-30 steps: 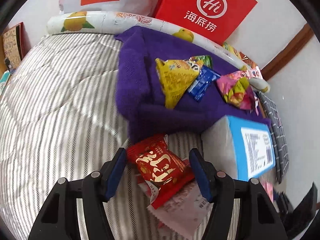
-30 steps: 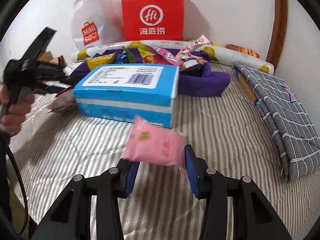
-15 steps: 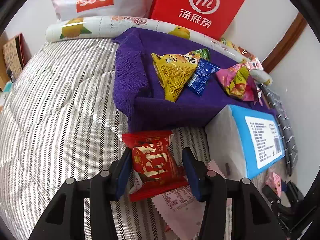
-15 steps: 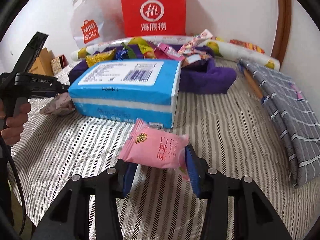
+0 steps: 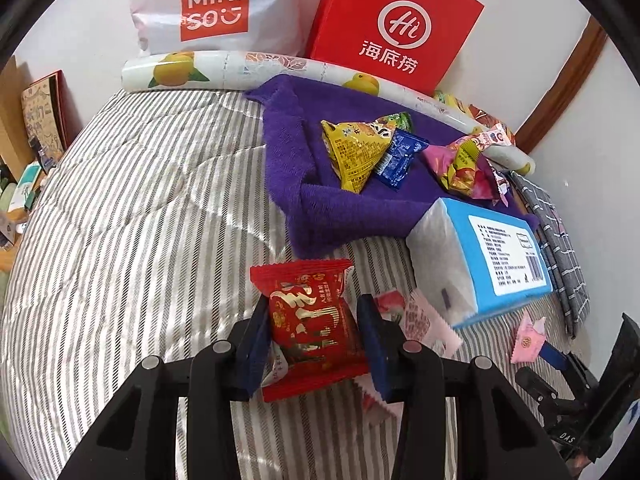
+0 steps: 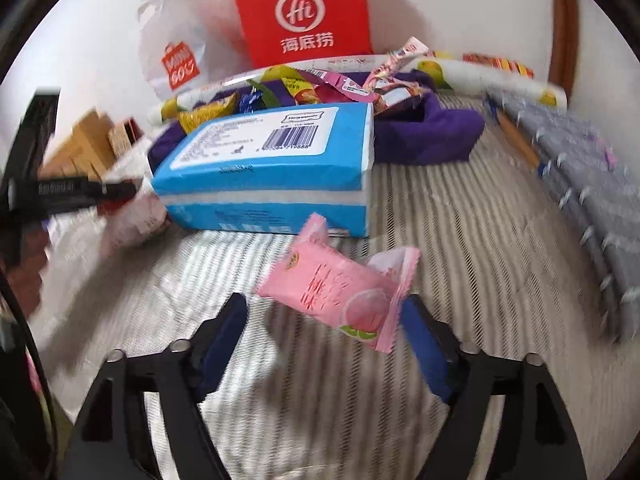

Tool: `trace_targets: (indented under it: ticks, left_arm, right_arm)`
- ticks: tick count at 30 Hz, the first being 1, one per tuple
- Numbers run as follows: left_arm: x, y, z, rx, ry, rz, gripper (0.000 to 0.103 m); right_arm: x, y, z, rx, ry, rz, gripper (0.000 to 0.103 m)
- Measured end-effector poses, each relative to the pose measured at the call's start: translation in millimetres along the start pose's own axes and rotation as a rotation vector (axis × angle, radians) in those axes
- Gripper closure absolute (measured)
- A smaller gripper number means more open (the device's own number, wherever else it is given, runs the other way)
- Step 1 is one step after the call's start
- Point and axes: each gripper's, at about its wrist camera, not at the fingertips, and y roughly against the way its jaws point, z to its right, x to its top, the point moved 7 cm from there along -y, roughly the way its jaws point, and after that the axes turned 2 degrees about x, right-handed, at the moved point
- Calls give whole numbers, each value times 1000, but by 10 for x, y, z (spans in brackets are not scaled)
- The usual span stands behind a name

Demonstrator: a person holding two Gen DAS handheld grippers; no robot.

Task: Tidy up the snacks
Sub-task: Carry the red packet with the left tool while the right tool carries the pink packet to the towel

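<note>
— Starting with the left wrist view: what is the left gripper (image 5: 314, 326) doing?

— Its two blue pads press the sides of a red snack packet (image 5: 310, 322), so it is clenched on that packet. The packet sits upright between the fingers, over the striped bedcover (image 5: 132, 216). Pale pink wrappers (image 5: 428, 320) lie just beside it on the cover.

— And further out?

— A blue tissue pack (image 5: 492, 260) lies to the right, touching the edge of a purple towel (image 5: 292, 152). On the towel rest a yellow triangular packet (image 5: 352, 150), a dark blue packet (image 5: 400, 158) against it, and a pink and yellow packet (image 5: 466, 166). Behind stand a white MINISO bag (image 5: 216, 8) and a red paper bag (image 5: 396, 28), with a rolled fruit-print mat (image 5: 224, 70) along the wall. The right gripper shows at the lower right edge with a small pink packet (image 5: 528, 336).

— Now the right wrist view.

— It is blurred. The right gripper (image 6: 326, 332) has its fingers spread wide; the pink peach packet (image 6: 340, 290) lies tilted between the tips, its crimped end near the right pad. I cannot tell whether the pad touches it, but the jaws are released, not squeezing. The tissue pack (image 6: 272, 168) sits just beyond, the towel (image 6: 428, 136) and snack pile behind it. A grey checked cloth (image 6: 592, 184) lies folded on the right.
</note>
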Motion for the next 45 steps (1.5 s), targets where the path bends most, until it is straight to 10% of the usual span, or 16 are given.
trace_targets:
  ticks: [12,15,20,45]
  left_arm:
    - [-87,148,47,-41,-4,2,63]
    - [-92,229,50,-50,-9,16,63]
    - [-76,356,77,-63,-25,34,63]
    - [-59,540,969,-231,-153,35,63]
  right_arm:
    - [188,-230,-50,-228,-71,-41,19]
    - [186,-242,-83,-268,-32,-31,32]
    - [160,-158,-89,-250,-24,-27,45]
    - [527,538,-393,-154,23,101,45]
